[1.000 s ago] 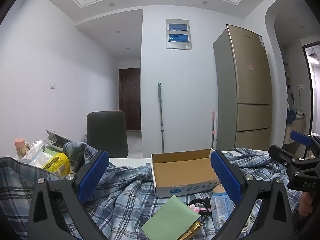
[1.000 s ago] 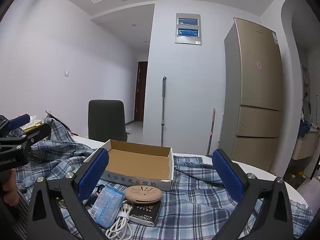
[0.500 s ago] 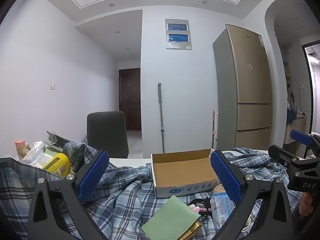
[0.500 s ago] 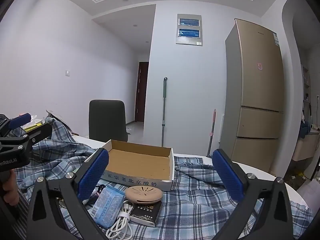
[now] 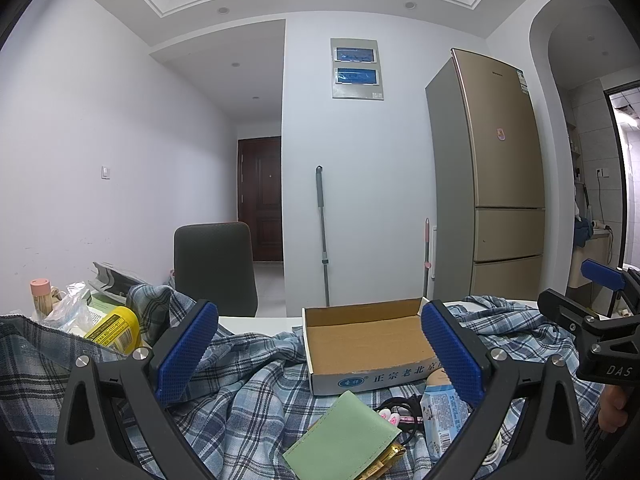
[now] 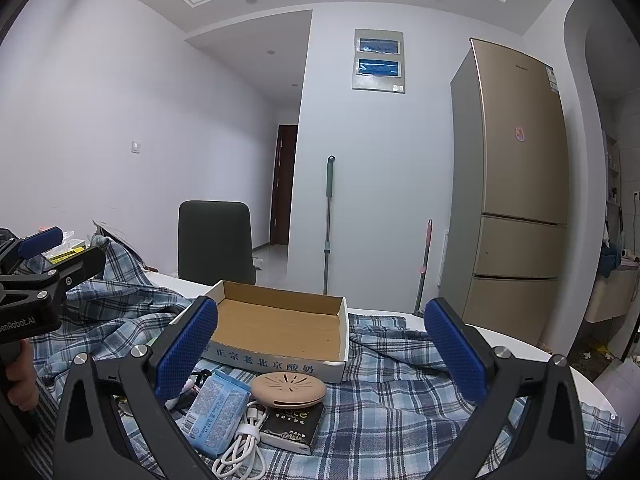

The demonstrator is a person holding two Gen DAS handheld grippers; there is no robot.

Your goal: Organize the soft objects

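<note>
A blue plaid cloth (image 5: 248, 408) (image 6: 400, 404) lies rumpled over the table. On it stands a shallow, empty cardboard box (image 5: 368, 340) (image 6: 280, 326). In front of the box lie a green pouch (image 5: 344, 436), a blue tissue pack (image 6: 218, 408) (image 5: 444, 412), a beige oval case (image 6: 288, 390), a white coiled cable (image 6: 244, 446) and a black packet (image 6: 294, 428). My left gripper (image 5: 320, 354) hovers open above the cloth, nothing between its fingers. My right gripper (image 6: 324, 354) is open too, above the small items.
A yellow bottle (image 5: 114, 326), a plastic bag (image 5: 70, 312) and a pink-lidded jar (image 5: 40, 298) crowd the table's left end. A dark chair (image 5: 216, 268) stands behind the table. A gold fridge (image 6: 516, 200) and two mop handles (image 6: 328, 224) stand by the far wall.
</note>
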